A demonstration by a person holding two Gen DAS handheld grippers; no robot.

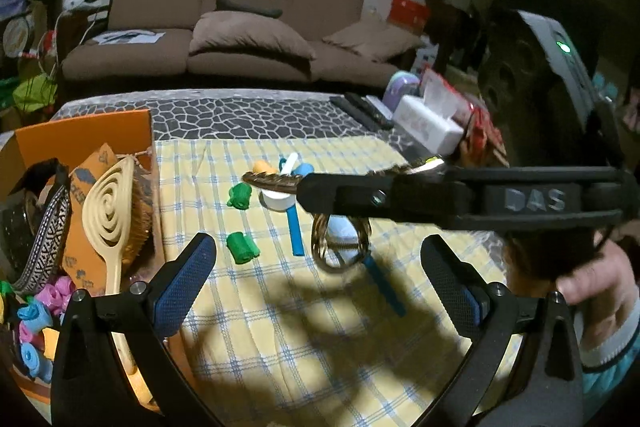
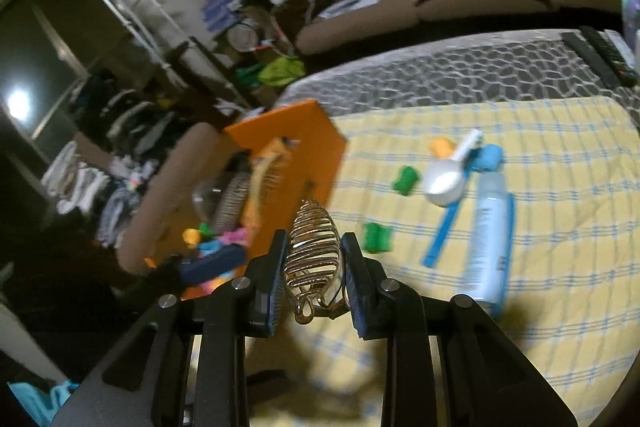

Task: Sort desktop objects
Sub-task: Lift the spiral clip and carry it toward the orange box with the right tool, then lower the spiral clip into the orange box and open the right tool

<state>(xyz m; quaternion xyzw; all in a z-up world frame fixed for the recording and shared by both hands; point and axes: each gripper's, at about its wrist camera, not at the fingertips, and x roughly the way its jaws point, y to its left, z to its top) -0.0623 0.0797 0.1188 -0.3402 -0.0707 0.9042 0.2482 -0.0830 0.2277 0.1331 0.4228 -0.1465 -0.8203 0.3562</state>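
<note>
the right hand-held gripper (image 2: 314, 281) is clamped on a gold wire hair clip (image 2: 314, 255), lifted above the yellow checked cloth (image 2: 560, 227); the left hand-held gripper (image 1: 316, 263) hangs spread apart, empty.

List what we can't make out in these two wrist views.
- Orange box contents: right wrist view, motion blur smears the curlers and brushes.
- Blue bottle: left wrist view, mostly hidden behind the gold hair clip and right gripper.
- Bottle label: right wrist view, too blurred to read.
- Left gripper: open; in the right wrist view only a blurred fingertip shows.
- Person's hand: left wrist view, cut off by the edge.
</note>
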